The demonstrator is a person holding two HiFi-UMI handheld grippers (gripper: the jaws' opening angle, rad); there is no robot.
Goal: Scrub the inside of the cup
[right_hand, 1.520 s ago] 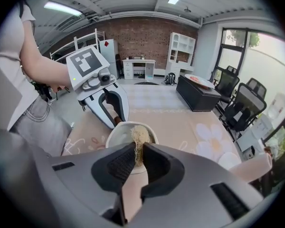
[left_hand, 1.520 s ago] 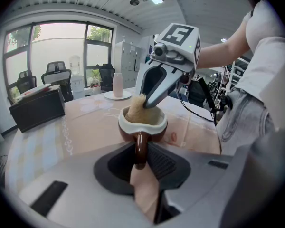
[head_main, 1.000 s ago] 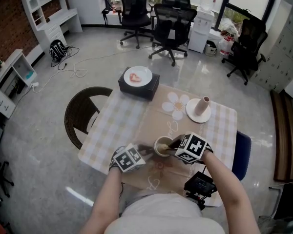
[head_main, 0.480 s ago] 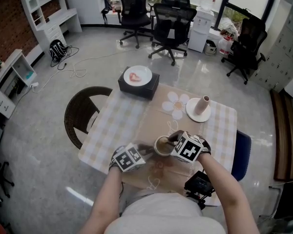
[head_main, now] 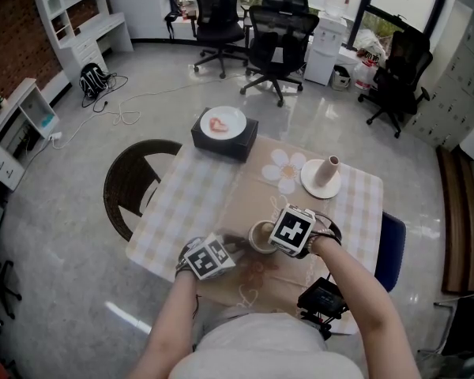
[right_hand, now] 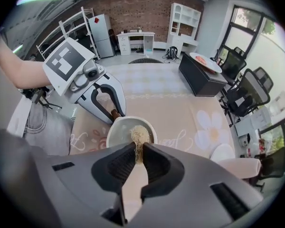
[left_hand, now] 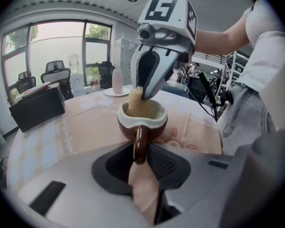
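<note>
Near the surface's (head_main: 196, 197) front edge sits the brown cup (head_main: 261, 236), glazed ceramic: rigid, probably slippery, breakable. The left gripper (left_hand: 139, 150) has its fingers pinching the handle, a sound hold. The right gripper (right_hand: 137, 154) has its fingers pinching a soft fibrous scrubber (right_hand: 140, 134) inside.

We look steeply down from head height on the beige checked-cloth table (head_main: 191, 204). Close in, our left gripper (right_hand: 113, 109) camera faces the tall windows (left_hand: 47, 46), the right gripper (left_hand: 143, 90) camera the red brick wall (right_hand: 133, 11); all three share the brown ceramic cup (head_main: 261, 236).
</note>
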